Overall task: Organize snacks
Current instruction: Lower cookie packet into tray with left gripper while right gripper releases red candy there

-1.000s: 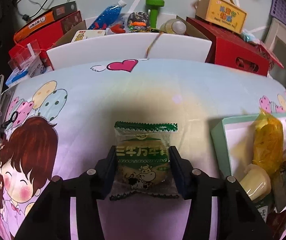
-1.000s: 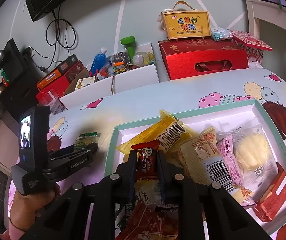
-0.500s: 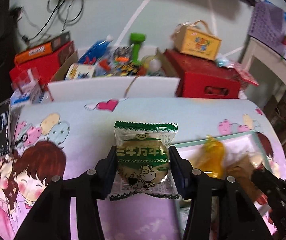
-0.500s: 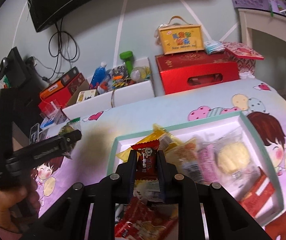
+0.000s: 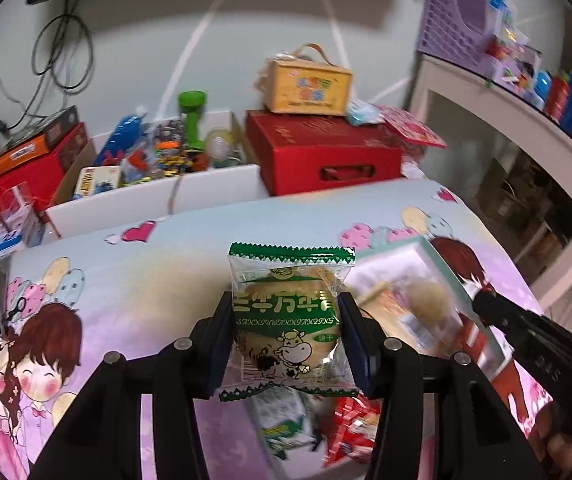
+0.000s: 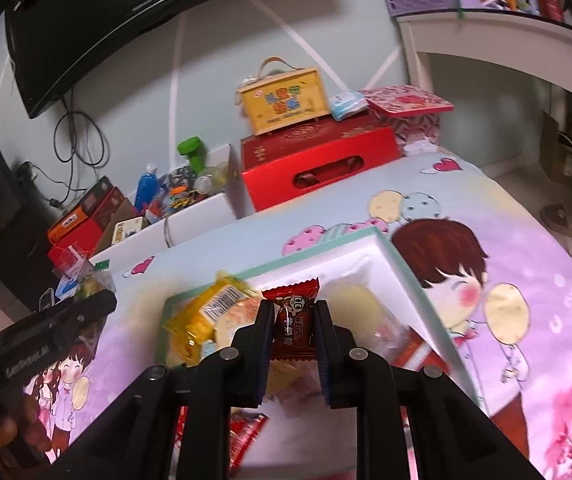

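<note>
While both hands were raised over the cartoon-printed tablecloth (image 5: 98, 264), each gripper had a snack clamped between its pads. The left gripper (image 5: 287, 332) was closed on a green-and-clear biscuit packet (image 5: 288, 320), held upright by its two side edges, with the round biscuit and a cow drawing showing through the wrapper. The packet hung above the near left part of the mint-rimmed snack tray (image 5: 444, 268), whose contents looked blurred. The right gripper (image 6: 295, 330) pinched a small dark red candy wrapper (image 6: 293, 320) upright, its crimped top edge standing above the fingers. It was held above the tray (image 6: 400, 264), over a yellow barcoded packet (image 6: 206, 312) to the left and a pale round cake (image 6: 354, 300) to the right. At the far edge of the table stood a red box (image 6: 318, 164) with a yellow carry case (image 6: 284, 100) on top, and left of it a white box (image 5: 158, 196) of oddments.
</note>
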{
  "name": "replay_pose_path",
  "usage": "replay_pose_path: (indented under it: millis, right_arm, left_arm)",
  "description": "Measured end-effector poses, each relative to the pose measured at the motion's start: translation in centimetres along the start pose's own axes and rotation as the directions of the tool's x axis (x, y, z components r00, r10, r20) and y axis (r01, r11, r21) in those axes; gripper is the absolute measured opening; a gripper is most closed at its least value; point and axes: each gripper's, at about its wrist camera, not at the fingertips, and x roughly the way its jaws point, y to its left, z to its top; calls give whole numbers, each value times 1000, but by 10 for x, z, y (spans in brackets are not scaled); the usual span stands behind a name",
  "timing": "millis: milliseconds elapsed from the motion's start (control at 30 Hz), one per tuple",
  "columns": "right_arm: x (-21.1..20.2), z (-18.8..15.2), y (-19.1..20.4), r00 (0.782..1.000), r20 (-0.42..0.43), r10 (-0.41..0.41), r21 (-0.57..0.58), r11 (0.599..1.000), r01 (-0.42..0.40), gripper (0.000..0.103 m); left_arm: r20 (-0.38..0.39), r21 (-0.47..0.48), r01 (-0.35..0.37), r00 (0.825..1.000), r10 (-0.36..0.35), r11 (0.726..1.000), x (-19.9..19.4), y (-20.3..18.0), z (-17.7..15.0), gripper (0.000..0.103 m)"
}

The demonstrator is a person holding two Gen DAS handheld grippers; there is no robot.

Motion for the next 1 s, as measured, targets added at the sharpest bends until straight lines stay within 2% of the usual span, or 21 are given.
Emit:
replay_pose_path:
  millis: [233, 400, 667, 733, 800, 1000]
  right_arm:
    - [13, -16, -12, 995, -100, 6, 26, 1000, -3, 21]
    - [24, -34, -20, 985, -172, 9, 44, 999, -2, 21]
    - [40, -46, -25, 970, -243, 7, 51, 999, 5, 21]
    - [42, -47, -25, 968, -252, 9, 53, 999, 4, 22]
    - [43, -47, -25, 966, -257, 7, 54, 999, 7, 23]
    - [43, -47, -23, 965, -260, -7, 39, 999, 18, 23]
  left_arm:
    - [-64, 54, 43, 997, -39, 998, 12, -33, -20, 52]
    - [-110, 66, 64, 992, -57, 996, 26, -42, -31, 52]
    - [-138, 80, 74, 988, -63, 994, 38, -50, -34, 52]
    - [-138, 69, 74, 988, -64, 995, 38, -49, -33, 53]
    - [-131, 64, 78, 989, -69, 995, 36, -49, -32, 64]
    - [-104, 48, 76, 992, -71, 996, 23, -45, -30, 68]
